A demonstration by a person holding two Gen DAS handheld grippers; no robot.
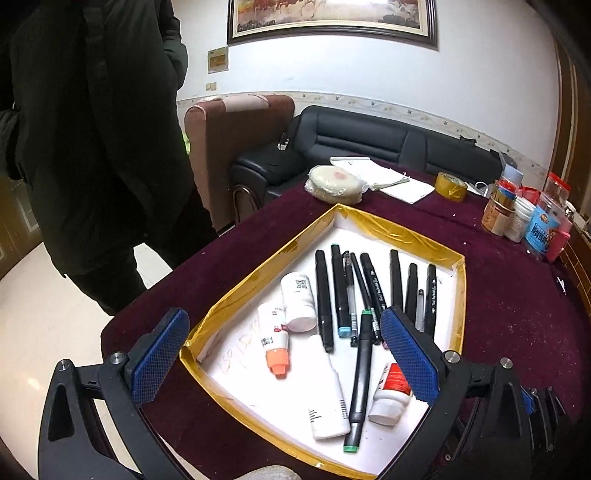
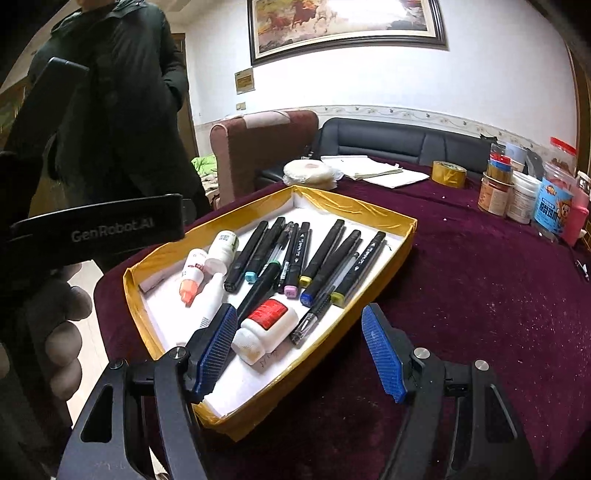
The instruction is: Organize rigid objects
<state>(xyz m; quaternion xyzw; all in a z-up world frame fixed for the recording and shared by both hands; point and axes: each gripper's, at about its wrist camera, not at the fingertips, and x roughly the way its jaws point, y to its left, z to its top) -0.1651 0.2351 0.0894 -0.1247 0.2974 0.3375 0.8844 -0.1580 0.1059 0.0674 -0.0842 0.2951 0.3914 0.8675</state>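
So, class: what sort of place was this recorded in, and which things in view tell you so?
Most likely a home living room. A black leather sofa and a brown armchair stand behind the cloth-covered table, and a framed horse painting hangs on the wall.

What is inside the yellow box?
The box holds black markers, a pen and small white bottles, one with an orange cap. Part of its floor is hidden under them.
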